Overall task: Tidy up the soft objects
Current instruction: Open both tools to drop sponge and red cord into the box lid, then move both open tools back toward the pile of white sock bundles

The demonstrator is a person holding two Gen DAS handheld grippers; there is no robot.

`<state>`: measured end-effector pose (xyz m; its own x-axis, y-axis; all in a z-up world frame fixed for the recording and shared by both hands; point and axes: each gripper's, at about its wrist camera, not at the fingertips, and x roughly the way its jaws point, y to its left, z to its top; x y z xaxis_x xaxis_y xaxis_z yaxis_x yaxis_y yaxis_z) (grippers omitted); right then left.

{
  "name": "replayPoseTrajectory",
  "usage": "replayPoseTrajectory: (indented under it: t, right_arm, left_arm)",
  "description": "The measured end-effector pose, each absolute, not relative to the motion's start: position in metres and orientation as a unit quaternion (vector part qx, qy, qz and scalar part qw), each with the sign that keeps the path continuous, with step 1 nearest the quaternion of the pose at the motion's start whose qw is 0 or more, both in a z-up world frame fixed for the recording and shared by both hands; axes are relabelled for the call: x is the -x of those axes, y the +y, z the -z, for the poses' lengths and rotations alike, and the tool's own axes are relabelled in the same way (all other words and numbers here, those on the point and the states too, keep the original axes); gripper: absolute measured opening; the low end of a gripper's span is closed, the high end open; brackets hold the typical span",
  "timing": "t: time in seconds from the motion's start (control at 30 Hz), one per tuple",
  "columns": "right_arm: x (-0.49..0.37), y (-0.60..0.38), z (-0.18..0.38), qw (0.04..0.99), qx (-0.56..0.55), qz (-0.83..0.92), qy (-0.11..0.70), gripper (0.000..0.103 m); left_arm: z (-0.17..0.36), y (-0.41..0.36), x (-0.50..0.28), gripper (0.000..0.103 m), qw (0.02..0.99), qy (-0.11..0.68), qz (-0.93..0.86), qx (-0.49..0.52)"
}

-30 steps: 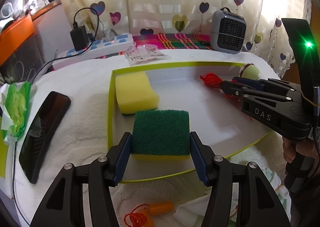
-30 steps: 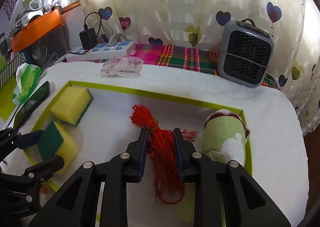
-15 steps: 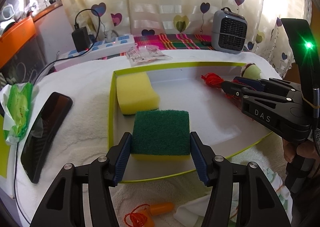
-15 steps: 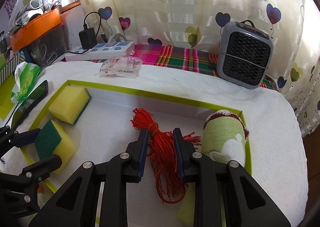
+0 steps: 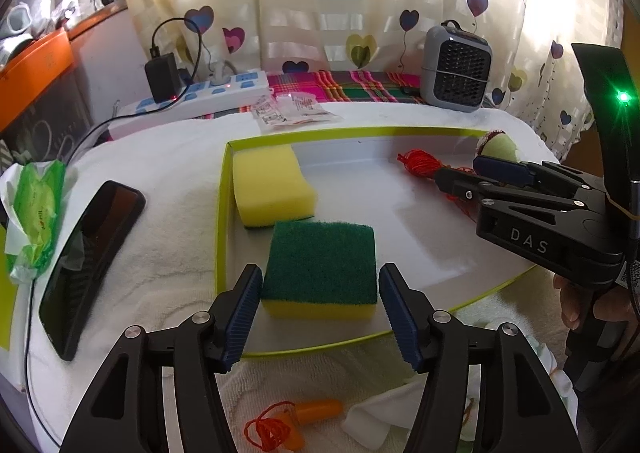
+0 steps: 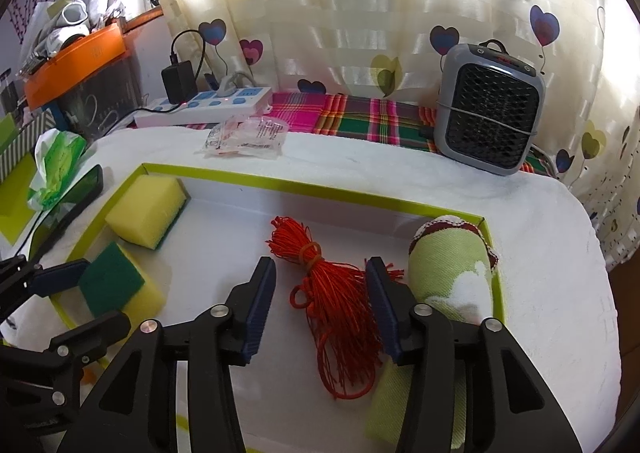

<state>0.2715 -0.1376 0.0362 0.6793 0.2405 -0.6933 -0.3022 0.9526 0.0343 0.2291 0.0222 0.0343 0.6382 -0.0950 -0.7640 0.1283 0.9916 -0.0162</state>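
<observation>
Here both tongs (image 5: 320,313) (image 6: 320,303) gape — sponge (image 5: 320,267), red cord (image 6: 328,293) seemingly loose inside tray (image 6: 304,187).

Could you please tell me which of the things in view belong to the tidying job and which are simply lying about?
Job:
green-topped sponge
yellow sponge
red string bundle
rolled green cloth
lime tray

Lying about:
phone
power strip
grey fan heater
plastic packets
green wipes pack

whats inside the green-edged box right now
Two sponges at its left end, a red string bundle mid-tray, and a rolled green cloth at right. The cloth's near end is hidden behind the right gripper.
</observation>
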Motion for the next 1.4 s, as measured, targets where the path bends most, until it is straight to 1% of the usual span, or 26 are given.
replayPoseTrajectory:
  t: [0.63, 1.4]
  right_arm:
    - [-0.236, -0.149, -0.056, 0.925, 0.015, -0.148, 0.349, 0.053]
    - [-0.148, -0.150, -0.067, 0.934, -0.016, -0.118, 0.337, 0.054]
  left_arm:
    - [-0.060, 0.024, -0.198, 0.061, 0.917, 0.394, 0.064, -0.015]
    - [-0.069, 0.047, -0.133, 0.061, 0.921, 0.376, 0.099, -0.006]
